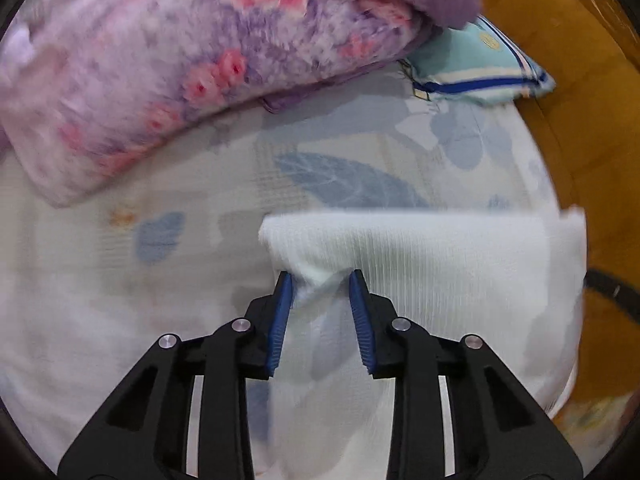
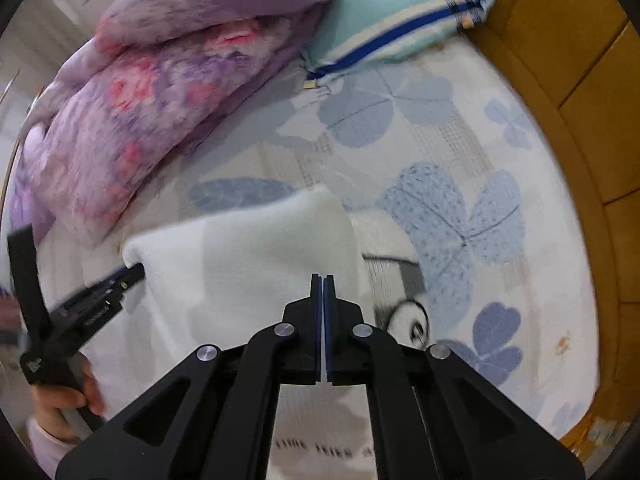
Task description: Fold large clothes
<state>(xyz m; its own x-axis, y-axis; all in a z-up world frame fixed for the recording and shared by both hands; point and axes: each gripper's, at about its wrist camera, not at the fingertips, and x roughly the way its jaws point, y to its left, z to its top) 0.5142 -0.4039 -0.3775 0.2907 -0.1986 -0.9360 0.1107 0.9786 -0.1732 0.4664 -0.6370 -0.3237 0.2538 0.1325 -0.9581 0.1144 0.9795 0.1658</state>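
One white garment lay on the bed, its folded edge raised between two grippers. The left gripper had its jaws parted, a pinch of cloth bunched between them; whether they gripped it I could not tell. The right gripper had its jaws clenched on the garment's hem. At 11 o'clock sat one purple floral quilt, at 1 o'clock one striped pillow. Only the right wrist view showed the hand and a panda print.

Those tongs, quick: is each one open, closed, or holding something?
Left tongs: partly open, with the white garment bunched between them.
Right tongs: closed on the white garment.
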